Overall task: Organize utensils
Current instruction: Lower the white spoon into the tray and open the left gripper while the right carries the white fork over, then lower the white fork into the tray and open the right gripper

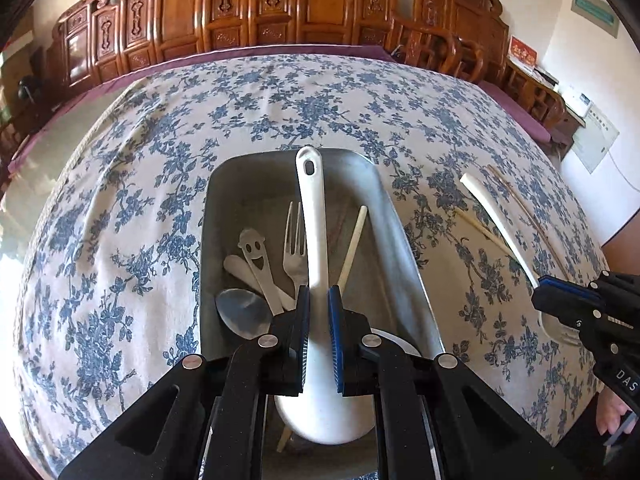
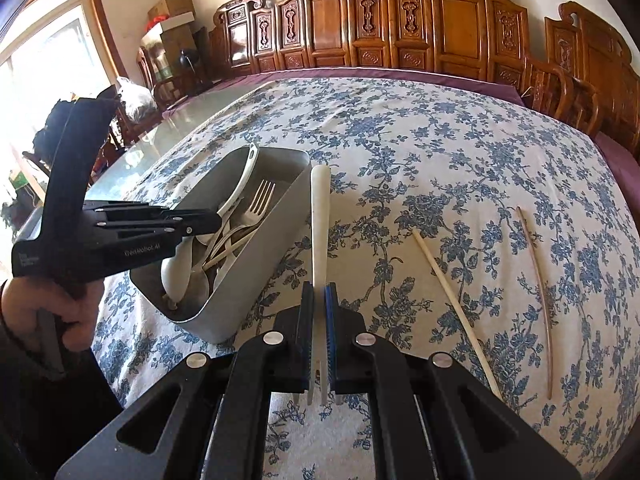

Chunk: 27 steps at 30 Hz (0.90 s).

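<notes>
In the left wrist view, a grey metal tray (image 1: 224, 184) sits in the middle of the frame on a counter (image 1: 120, 208) covered with a blue floral cloth. At the tray's left lie a metal spoon (image 1: 242, 313), a pale utensil with a smiling face cut into its handle (image 1: 256, 258) and a silver fork (image 1: 294, 240) with tines pointing up the frame. Centre, the left hand-held gripper (image 1: 319, 308) has its pads a little apart on either side of the neck of a white ladle (image 1: 312, 216); whether they actually touch it I cannot tell. The ladle's handle, with a hanging slot, reaches the tray's far rim, and its bowl lies under the gripper. Just right of it in the tray is a pale chopstick (image 1: 352, 248). In the right wrist view, the tray is at left of centre. The right hand-held gripper (image 2: 319, 304), bottom centre, is clenched on a white plastic fork (image 2: 320, 216), handle pointing away, tines showing below the pads. Right of it on the cloth lie another chopstick (image 2: 452, 304) and a thin curved stick (image 2: 538, 280), apart.
</notes>
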Available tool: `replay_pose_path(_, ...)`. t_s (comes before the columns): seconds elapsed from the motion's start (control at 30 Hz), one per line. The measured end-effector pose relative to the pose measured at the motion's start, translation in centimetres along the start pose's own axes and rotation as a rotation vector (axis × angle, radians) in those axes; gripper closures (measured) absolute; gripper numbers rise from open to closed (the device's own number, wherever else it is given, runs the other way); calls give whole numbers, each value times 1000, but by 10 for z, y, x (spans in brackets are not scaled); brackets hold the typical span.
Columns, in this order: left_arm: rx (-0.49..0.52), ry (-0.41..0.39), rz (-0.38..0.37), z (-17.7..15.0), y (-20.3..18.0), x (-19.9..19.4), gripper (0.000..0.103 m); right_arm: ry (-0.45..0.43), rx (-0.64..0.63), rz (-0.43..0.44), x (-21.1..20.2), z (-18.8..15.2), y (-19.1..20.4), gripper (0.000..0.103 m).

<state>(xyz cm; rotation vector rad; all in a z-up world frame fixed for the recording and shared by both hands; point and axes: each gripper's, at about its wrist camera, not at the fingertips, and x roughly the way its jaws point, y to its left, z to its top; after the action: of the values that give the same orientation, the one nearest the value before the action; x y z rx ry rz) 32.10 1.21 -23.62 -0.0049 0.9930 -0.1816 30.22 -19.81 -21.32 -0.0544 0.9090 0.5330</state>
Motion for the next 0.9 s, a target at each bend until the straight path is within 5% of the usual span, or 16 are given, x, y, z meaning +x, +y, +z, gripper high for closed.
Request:
replay_pose_path(0.53, -31, -95, 7, -1, 23, -43, 86, -18, -22, 16, -6, 21, 36, 96)
replay_pose_path(0.9, -69, -117, 55, -4, 67, -54, 85, 24, -3, 69, 31, 49, 76, 96)
